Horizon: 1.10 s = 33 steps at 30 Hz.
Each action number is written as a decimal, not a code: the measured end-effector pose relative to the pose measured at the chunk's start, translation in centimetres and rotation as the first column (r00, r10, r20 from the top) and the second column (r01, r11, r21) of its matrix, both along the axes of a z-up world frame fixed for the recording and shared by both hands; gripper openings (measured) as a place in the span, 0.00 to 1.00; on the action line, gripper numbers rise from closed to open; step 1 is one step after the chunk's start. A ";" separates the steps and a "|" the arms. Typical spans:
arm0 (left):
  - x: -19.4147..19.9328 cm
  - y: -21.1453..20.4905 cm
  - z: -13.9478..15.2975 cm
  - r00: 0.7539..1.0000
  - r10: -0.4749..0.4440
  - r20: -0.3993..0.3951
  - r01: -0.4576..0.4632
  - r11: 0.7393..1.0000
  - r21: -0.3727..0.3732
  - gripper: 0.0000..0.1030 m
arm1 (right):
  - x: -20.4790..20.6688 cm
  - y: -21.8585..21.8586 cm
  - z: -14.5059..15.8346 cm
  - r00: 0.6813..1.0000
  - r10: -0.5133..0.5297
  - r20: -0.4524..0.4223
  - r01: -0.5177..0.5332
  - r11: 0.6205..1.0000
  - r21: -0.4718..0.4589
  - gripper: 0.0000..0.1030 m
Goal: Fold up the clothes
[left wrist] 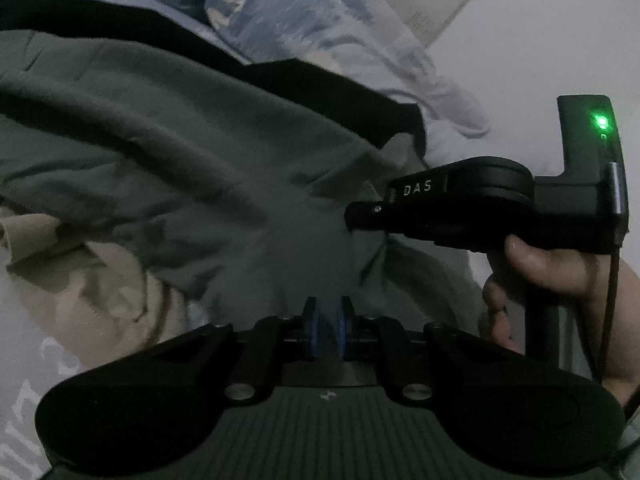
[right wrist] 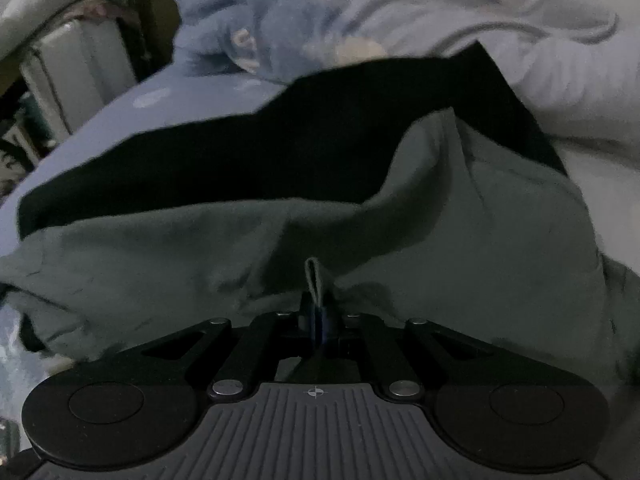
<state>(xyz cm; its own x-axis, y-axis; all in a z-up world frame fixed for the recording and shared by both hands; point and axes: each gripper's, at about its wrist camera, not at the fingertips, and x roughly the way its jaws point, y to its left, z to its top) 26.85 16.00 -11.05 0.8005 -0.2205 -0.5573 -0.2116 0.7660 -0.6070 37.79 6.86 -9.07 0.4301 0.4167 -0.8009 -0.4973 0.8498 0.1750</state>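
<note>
- Green garment (left wrist: 192, 136) draped over a black cloth (right wrist: 224, 160) on the bed (left wrist: 540, 40), blue bedding (right wrist: 320, 8) behind.
- Left gripper (left wrist: 327, 330) nearly closed, a pinch of green fabric between the blue pads.
- Right gripper (right wrist: 318, 320) clamped on a thin fold of the same garment, held by a hand (left wrist: 560, 272).
- Risk: shallow pinches, so a tug could let an edge slip and the fold sag.
- Risk: black cloth or tan piece (left wrist: 100, 280) could get dragged along.

White capital letters "DAS" are printed on the black plastic body of the right gripper (left wrist: 362, 216), seen from the left wrist view.
</note>
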 end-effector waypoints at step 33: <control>-16.9 21.5 1.2 0.393 0.920 -0.007 -0.900 0.383 -0.208 0.78 | -9.3 1.0 11.1 0.987 0.039 0.158 -0.075 0.970 0.233 0.90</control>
